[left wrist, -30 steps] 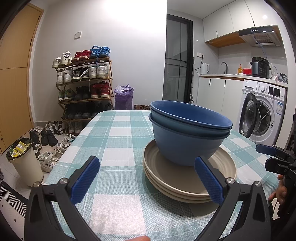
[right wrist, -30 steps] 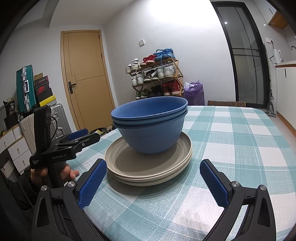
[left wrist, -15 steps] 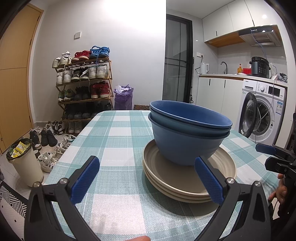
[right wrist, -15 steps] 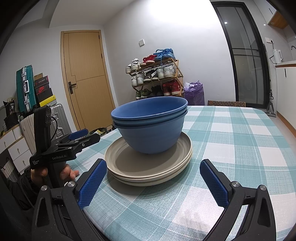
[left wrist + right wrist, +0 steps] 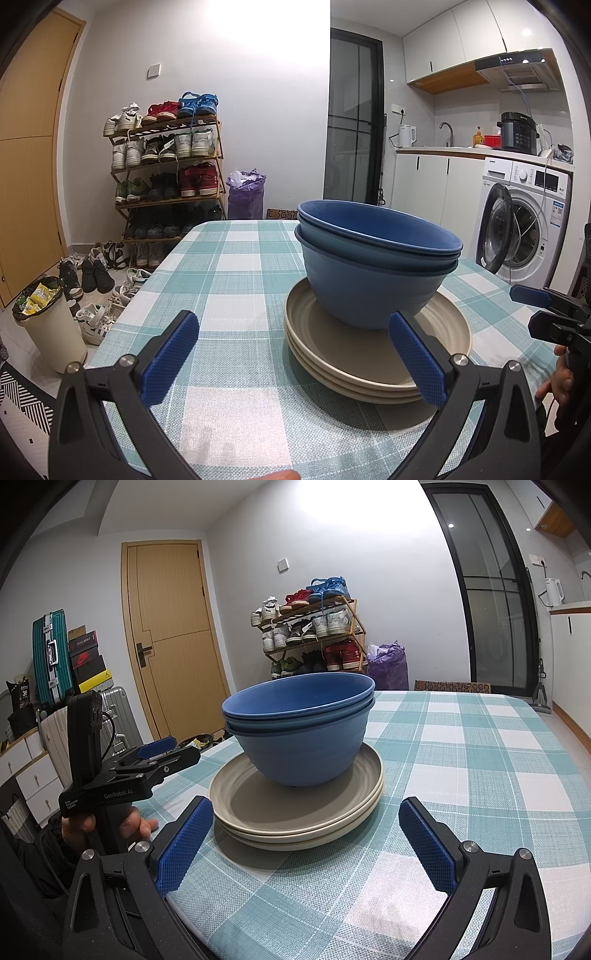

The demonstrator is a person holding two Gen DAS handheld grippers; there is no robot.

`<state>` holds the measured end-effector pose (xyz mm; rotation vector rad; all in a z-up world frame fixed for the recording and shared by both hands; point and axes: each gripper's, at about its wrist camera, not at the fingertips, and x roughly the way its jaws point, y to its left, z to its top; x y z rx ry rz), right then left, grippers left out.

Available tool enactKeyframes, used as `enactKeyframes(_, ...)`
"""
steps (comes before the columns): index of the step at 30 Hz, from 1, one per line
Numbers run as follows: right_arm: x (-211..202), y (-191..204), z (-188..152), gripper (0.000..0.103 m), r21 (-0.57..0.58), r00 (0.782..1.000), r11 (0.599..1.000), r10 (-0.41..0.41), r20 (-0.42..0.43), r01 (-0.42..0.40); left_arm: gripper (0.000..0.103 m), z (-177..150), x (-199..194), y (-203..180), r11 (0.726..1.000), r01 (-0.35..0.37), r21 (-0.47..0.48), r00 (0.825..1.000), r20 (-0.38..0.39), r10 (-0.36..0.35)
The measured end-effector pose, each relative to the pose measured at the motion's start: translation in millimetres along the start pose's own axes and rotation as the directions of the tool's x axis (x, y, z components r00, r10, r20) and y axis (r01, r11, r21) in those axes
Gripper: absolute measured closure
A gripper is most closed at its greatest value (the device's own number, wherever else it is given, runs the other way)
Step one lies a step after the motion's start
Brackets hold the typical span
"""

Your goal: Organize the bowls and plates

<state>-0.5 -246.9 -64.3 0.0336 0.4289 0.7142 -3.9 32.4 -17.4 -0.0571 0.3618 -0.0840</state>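
Nested blue bowls [image 5: 376, 269] [image 5: 303, 734] sit on a stack of beige plates [image 5: 354, 358] [image 5: 295, 812] on the checked tablecloth. My left gripper [image 5: 295, 358] is open, held just short of the stack, which lies ahead and to its right, with nothing between its fingers. My right gripper [image 5: 306, 845] is open too, low at the table's near edge, with the plates straight ahead. Each view shows the other gripper at the side, held by a hand: the right gripper [image 5: 546, 310] at the far right, the left gripper [image 5: 147, 764] at the left.
The table [image 5: 229, 280] [image 5: 480, 775] has bare cloth around the stack. On the floor to the left are a shoe rack [image 5: 166, 173], loose shoes and a bin [image 5: 48, 321]. A washing machine [image 5: 524, 229] stands right. A door [image 5: 173, 638] and suitcases stand behind.
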Motion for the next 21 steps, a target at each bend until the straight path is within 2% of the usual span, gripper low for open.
enactKeyframes(21, 0.2, -0.1, -0.1, 0.001, 0.000, 1.000, 1.000, 0.000, -0.001, 0.000, 0.000, 0.4, -0.9, -1.2, 1.000, 0.004, 0.006, 1.000, 0.008, -0.004)
